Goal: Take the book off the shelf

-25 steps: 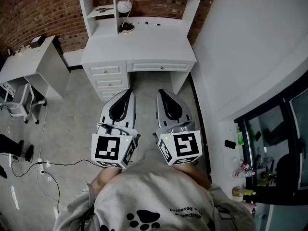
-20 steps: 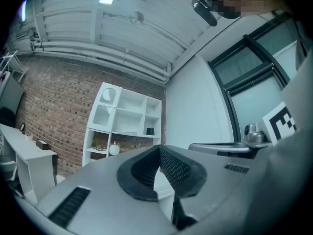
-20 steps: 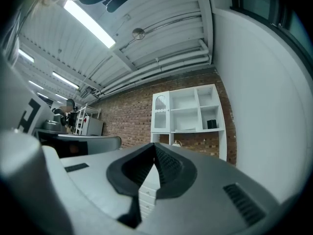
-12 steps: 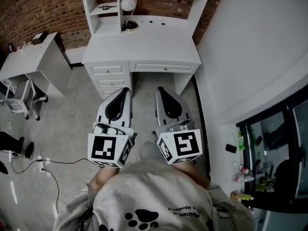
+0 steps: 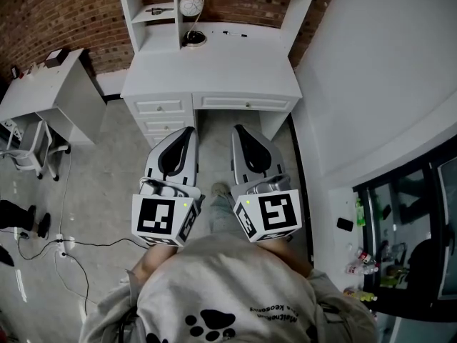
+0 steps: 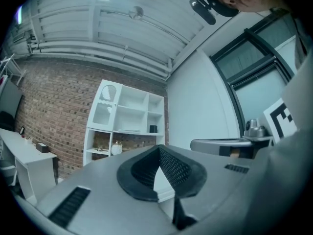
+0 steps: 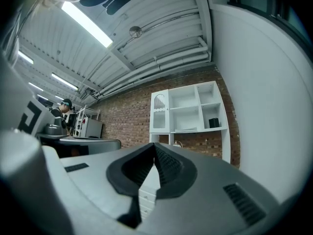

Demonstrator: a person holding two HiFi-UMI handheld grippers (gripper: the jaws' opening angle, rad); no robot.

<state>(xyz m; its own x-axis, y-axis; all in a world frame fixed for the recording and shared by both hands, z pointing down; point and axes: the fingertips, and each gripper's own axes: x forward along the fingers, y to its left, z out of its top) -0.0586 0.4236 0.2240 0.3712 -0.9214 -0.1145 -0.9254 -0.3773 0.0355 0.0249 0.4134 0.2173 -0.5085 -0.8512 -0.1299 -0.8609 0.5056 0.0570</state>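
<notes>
Closer now than a second ago, the white desk (image 5: pixel 214 66) fills more of the head view, and a shoe (image 5: pixel 220 189) has appeared on the floor between the two claws, so the person seems to be stepping toward 12 o'clock.

What looks like the book is a flat pale thing lying on a middle board of the shelf (image 7: pixel 188 129), above the desk and well apart from both claws. A small dark box (image 7: pixel 213 123) stands at its 3 o'clock. From this far off it cannot be confirmed as a book.

Several things could go wrong. Both claws are clenched and empty, so a reach made without opening one would only push the book deeper into its compartment. A book lying flat offers a thin edge, and the pads may slip off it. The desk top is deep, so the reach will be a long one. A careless sweep could knock the dark box or the round clock (image 5: pixel 189 6) one level down.

The left gripper (image 5: pixel 187 133) and right gripper (image 5: pixel 238 130) sit side by side just in front of the chest. Their marker cubes face the body and their tips point to 12 o'clock, tilted upward toward the shelf.
</notes>
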